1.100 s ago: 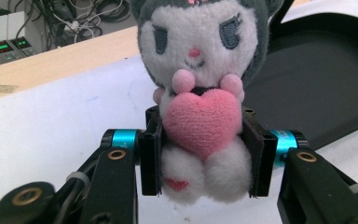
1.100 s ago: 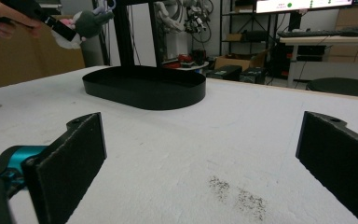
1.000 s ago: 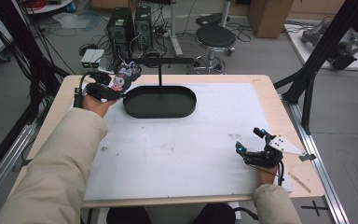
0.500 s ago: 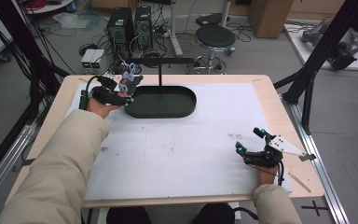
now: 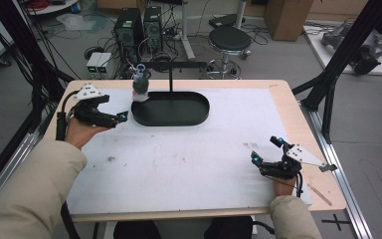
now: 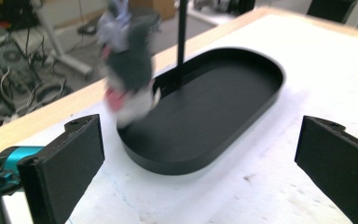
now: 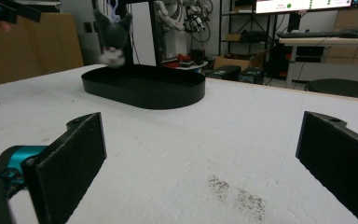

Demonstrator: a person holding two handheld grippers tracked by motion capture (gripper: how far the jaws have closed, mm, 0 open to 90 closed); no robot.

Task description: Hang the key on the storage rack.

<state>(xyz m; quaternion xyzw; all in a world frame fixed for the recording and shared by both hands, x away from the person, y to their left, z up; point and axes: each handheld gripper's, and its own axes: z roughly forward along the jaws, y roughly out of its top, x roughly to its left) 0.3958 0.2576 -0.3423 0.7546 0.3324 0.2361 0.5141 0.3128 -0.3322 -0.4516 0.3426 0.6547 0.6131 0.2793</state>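
A small grey and white plush toy [image 5: 140, 87] hangs over the far left end of the black oval plastic tray [image 5: 189, 117], blurred and apparently in the air, beside the thin black upright stand post [image 5: 170, 79] that rises from the tray's far edge. The left gripper [image 5: 121, 117] sits just left of the tray, jaws spread wide and empty. The right gripper [image 5: 264, 151] rests near the right front of the white-covered wooden table [image 5: 179, 164], well apart from the tray, jaws also wide open with nothing between them.
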